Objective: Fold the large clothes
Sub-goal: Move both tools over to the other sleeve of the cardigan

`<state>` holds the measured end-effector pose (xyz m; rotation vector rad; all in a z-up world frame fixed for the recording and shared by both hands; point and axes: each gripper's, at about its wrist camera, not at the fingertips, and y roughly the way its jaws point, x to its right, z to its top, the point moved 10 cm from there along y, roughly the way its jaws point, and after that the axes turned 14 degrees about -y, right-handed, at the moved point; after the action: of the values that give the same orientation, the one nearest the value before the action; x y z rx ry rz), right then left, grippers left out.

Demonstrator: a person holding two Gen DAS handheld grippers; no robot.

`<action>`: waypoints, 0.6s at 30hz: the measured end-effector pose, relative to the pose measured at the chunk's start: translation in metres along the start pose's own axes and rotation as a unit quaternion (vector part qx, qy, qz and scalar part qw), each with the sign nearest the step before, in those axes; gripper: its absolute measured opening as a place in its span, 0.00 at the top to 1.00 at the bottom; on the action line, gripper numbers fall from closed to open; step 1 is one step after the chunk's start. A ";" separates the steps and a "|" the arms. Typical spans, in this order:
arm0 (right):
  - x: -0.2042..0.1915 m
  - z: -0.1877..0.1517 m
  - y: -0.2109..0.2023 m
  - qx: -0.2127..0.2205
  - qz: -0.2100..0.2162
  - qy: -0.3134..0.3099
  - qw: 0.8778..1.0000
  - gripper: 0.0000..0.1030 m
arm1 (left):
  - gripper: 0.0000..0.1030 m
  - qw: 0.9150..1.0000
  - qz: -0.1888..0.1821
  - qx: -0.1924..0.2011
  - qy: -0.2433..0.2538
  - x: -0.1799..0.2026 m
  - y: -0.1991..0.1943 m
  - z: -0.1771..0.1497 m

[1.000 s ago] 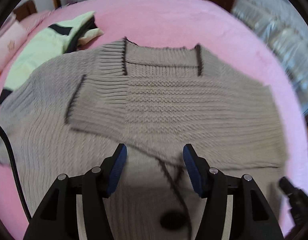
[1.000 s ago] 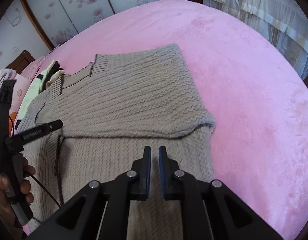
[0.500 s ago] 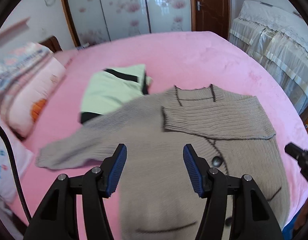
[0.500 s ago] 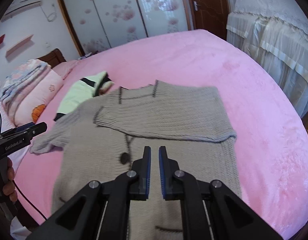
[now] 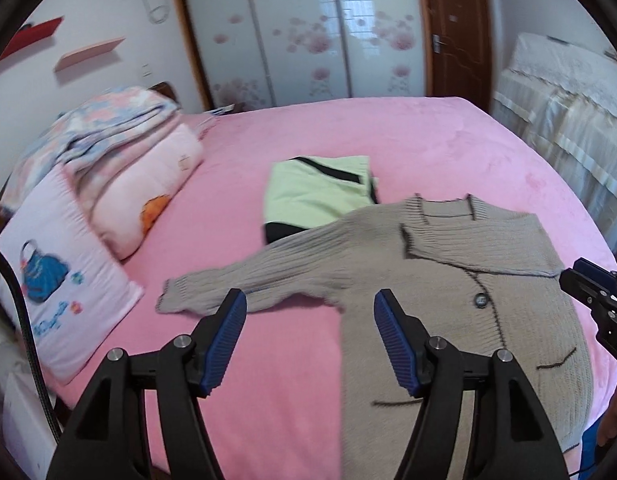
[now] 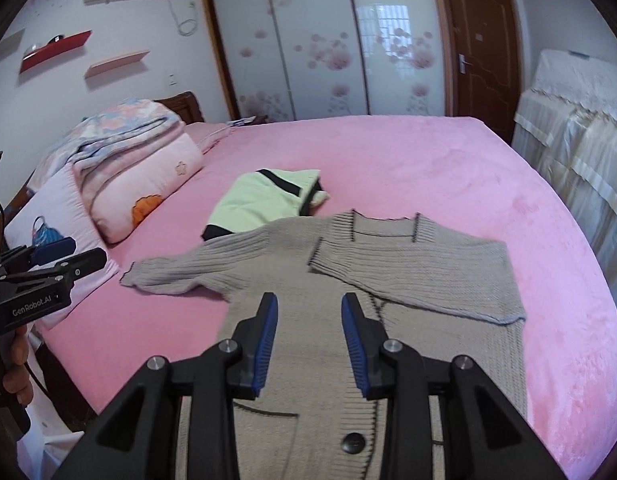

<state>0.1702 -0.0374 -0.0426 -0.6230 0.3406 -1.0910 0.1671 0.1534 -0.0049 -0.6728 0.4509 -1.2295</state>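
We've got both tongs, left (image 5: 310, 338) wide and right (image 6: 308, 342) just opened narrow, empty above the cardigan (image 6: 308, 360), its far sleeve (image 6: 168, 270) unfolded.

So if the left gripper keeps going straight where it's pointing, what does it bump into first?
Probably the grey cardigan's outstretched sleeve, or the pink bedcover just in front of it. The left gripper has open, empty jaws aimed down at that spot, and nothing stands in between. Depth is hard to judge here.

"GenRobot.AI" stands in pale letters on the black body of the left gripper (image 6: 64, 258), seen from the right wrist. On the right gripper (image 5: 588, 280) only "DA" is readable, cut off.
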 end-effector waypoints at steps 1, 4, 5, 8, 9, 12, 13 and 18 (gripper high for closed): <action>-0.007 0.001 0.000 0.000 0.005 -0.002 1.000 0.67 | 0.37 1.000 0.003 -0.003 -0.006 -0.013 -0.002 -0.001; -0.037 0.007 0.001 -0.004 0.025 -0.008 1.000 0.62 | 0.37 0.999 0.014 -0.015 -0.026 -0.057 -0.015 -0.004; -0.046 0.009 0.000 -0.003 0.030 -0.012 0.999 0.61 | 0.37 0.999 0.018 -0.018 -0.034 -0.073 -0.021 -0.005; -0.069 0.017 -0.004 0.001 0.036 -0.027 0.999 0.61 | 0.37 0.998 0.025 -0.025 -0.049 -0.113 -0.041 -0.007; -0.076 0.020 -0.006 0.003 0.040 -0.031 0.999 0.61 | 0.37 0.998 0.025 -0.026 -0.056 -0.126 -0.049 -0.008; -0.091 0.030 -0.014 0.013 0.044 -0.044 0.998 0.61 | 0.37 0.996 0.010 -0.023 -0.084 -0.156 -0.077 -0.009; -0.095 0.034 -0.016 0.018 0.045 -0.048 0.998 0.60 | 0.37 0.996 0.007 -0.017 -0.088 -0.163 -0.085 -0.007; -0.109 0.044 -0.018 0.032 0.045 -0.056 0.997 0.47 | 0.21 0.994 0.068 0.047 -0.078 -0.206 -0.107 0.007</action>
<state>0.1342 0.0678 -0.0017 -0.6034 0.2337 -0.9728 0.0373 0.3326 0.0656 -0.6421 0.3030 -1.0540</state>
